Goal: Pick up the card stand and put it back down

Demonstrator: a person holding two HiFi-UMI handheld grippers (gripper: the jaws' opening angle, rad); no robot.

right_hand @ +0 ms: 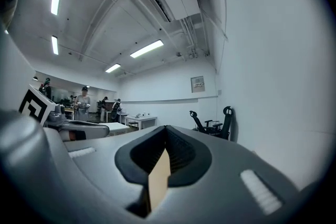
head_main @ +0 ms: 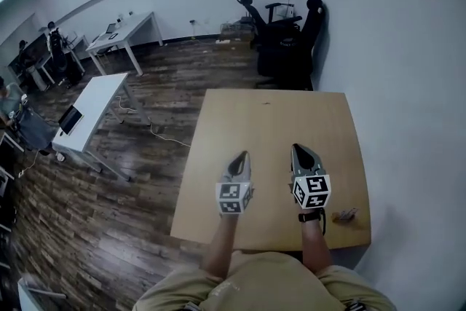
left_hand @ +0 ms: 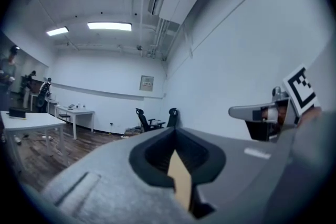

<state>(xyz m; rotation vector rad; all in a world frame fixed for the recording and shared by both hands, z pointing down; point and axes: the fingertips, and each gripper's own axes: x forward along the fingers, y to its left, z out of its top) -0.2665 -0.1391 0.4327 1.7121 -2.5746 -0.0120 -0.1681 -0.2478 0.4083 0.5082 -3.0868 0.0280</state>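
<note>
Over the wooden table [head_main: 269,120] both grippers are held level, side by side, pointing away from me. My left gripper [head_main: 243,155] is shut with nothing between its jaws; in the left gripper view its tips [left_hand: 175,131] meet. My right gripper [head_main: 297,148] is shut and empty too, its tips [right_hand: 165,127] touching in the right gripper view. A small tan and grey object [head_main: 344,215], probably the card stand, lies on the table near the front right corner, to the right of my right wrist. Neither gripper touches it.
Black office chairs [head_main: 287,33] stand beyond the table's far edge against the white wall. White desks [head_main: 95,113] and a wooden floor lie to the left. People stand at the far desks [right_hand: 84,105]. Each gripper view shows the other gripper [left_hand: 262,112] [right_hand: 79,128] alongside.
</note>
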